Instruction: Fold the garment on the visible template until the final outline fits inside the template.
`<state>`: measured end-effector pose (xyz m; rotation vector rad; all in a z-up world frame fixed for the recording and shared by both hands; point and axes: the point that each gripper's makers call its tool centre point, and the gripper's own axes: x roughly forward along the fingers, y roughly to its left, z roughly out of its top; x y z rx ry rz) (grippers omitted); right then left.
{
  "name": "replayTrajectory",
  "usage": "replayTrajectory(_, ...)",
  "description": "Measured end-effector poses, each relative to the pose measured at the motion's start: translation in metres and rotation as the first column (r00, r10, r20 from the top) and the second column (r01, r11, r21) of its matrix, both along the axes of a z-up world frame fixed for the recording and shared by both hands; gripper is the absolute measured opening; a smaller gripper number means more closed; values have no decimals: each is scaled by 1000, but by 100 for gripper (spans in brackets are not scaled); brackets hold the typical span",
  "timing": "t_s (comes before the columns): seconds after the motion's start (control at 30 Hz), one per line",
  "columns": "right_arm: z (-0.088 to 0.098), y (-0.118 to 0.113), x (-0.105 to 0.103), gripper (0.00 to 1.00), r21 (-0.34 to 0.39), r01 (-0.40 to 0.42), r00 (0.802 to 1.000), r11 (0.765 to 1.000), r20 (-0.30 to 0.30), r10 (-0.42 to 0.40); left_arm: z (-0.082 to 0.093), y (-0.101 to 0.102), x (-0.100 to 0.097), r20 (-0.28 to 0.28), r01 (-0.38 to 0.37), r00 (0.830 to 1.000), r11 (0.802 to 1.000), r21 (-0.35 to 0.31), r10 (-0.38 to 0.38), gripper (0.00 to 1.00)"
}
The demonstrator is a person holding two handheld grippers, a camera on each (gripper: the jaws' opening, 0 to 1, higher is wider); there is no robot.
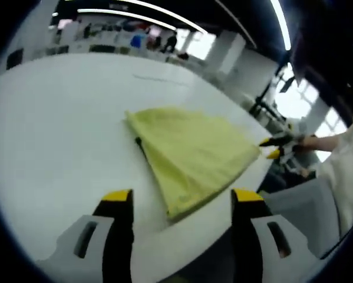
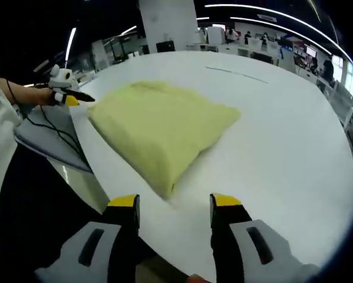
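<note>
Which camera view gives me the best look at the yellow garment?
The right gripper view: the yellow garment lies large and central, outline clear. The left gripper view shows it smaller, blurrier, its far corner by the other hand-held gripper.

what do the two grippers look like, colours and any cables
Each gripper has two black jaws with yellow tips rising from pale grey slotted bodies: left gripper, right gripper. In the right gripper view a thin dark cable trails from the other gripper. The person's sleeve is white.
</note>
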<state>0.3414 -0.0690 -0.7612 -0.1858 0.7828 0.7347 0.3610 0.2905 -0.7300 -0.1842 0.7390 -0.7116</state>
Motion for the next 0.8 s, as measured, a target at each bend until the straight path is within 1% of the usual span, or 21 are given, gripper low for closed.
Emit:
replayTrajectory(0.07, 1, 0, 2, 54, 7, 15, 1000, 1000, 3, -15, 0, 1, 0, -1, -2, 1000, 1000, 0, 2, 64)
replayTrajectory(0.13, 4, -1, 5, 56, 18, 31, 999, 999, 8, -31, 1, 1, 0, 0, -6, 1000, 1000, -5, 6, 64)
replayTrajectory(0.37, 8, -1, 6, 56, 20, 33, 999, 999, 13, -33, 2, 0, -1, 5, -9, 1000, 1000, -5, 9, 66)
replayTrajectory(0.53, 11, 0, 7, 57, 21, 36, 999, 999, 31, -37, 4, -1, -2, 10, -10, 1000, 1000, -6, 10, 65)
replayTrajectory(0.8, 11, 1, 1, 57, 18, 38, 999, 999, 31, -38, 6, -1, -4, 17, -13, 1000, 1000, -12, 14, 65)
